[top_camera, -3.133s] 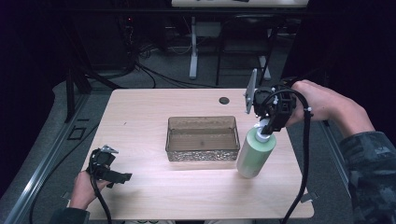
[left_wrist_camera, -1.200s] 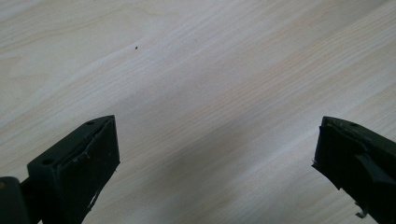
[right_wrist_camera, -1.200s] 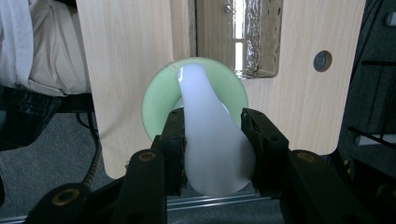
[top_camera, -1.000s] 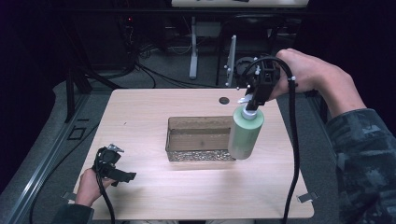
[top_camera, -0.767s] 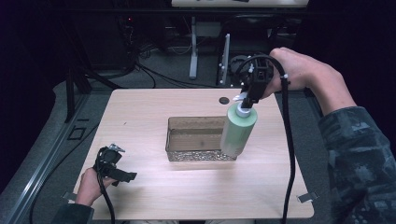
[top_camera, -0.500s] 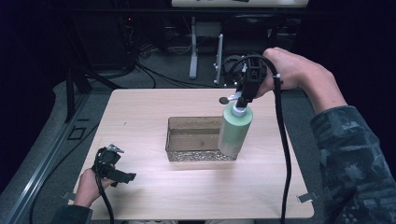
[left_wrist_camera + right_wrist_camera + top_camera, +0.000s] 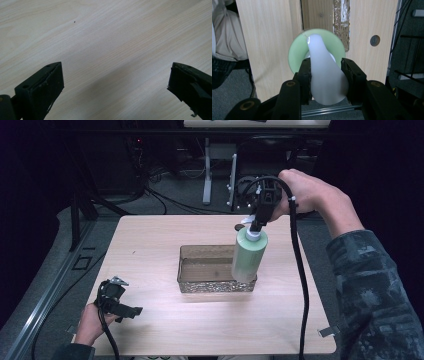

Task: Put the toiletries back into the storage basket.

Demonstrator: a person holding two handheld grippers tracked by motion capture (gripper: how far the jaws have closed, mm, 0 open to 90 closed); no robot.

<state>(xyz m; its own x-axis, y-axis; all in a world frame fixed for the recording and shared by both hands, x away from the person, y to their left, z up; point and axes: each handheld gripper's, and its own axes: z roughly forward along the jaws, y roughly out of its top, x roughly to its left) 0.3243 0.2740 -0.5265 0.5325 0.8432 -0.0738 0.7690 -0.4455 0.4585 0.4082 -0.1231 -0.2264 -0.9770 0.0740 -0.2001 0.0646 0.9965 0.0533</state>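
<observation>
1. Two grippers are at work, and we hold one in each hand over a pale wooden table.
2. Our right gripper pinches the white pump top of a green bottle, its jaws pressed against either side of the top (the right gripper view looks straight down the bottle's length). We judge the grip is taken at the top because it is the narrowest part the jaws can close around.
3. The bottle hangs upright below the gripper, over the right end of a clear tray that sits mid-table. Whether its base touches the tray floor or is still clear of it, we cannot tell.
4. Hanging it vertically keeps the weight under the jaws, so it is less likely to swing or slip; we take the likely aim to be setting it inside the tray.
5. Our left gripper rests low at the near-left corner, jaws spread wide over bare wood, well apart from the tray. We read that as parked, out of the way.
6. A small dark disc lies on the table near the far edge.
</observation>
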